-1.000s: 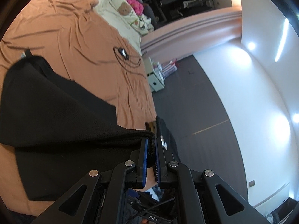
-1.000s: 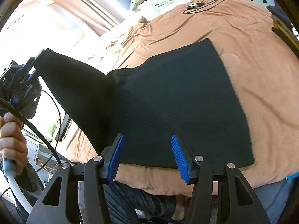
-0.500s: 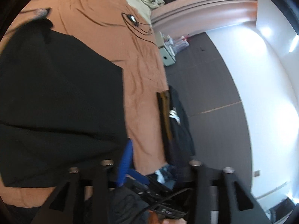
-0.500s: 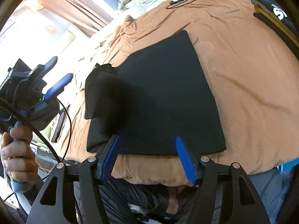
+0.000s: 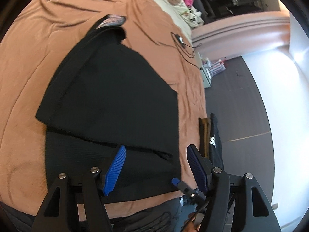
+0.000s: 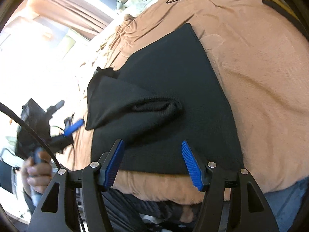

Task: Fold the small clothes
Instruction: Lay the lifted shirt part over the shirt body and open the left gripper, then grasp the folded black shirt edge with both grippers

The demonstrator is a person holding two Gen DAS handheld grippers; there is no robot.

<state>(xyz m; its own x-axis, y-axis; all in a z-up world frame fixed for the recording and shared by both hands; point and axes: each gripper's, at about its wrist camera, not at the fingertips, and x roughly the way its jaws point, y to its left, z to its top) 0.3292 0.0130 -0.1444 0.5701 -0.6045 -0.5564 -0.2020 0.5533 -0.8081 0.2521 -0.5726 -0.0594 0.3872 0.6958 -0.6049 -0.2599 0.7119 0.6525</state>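
My left tongs [image 5: 155,167] had just been opening, nothing between them, above the black garment [image 5: 115,104] lying on the brown bedspread [image 5: 29,61], one sleeve [image 6: 125,104] folded across; my right tongs [image 6: 152,162] hung released.

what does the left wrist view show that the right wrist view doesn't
Only the left wrist view shows the dark floor, the white wall and a stack of folded clothes at the bed's edge. Only the right wrist view shows the curtains, the bright window and the hand holding the left gripper. Both show the black garment with its sleeve folded across it, lying on the tan bedspread, each gripper open above its near edge.
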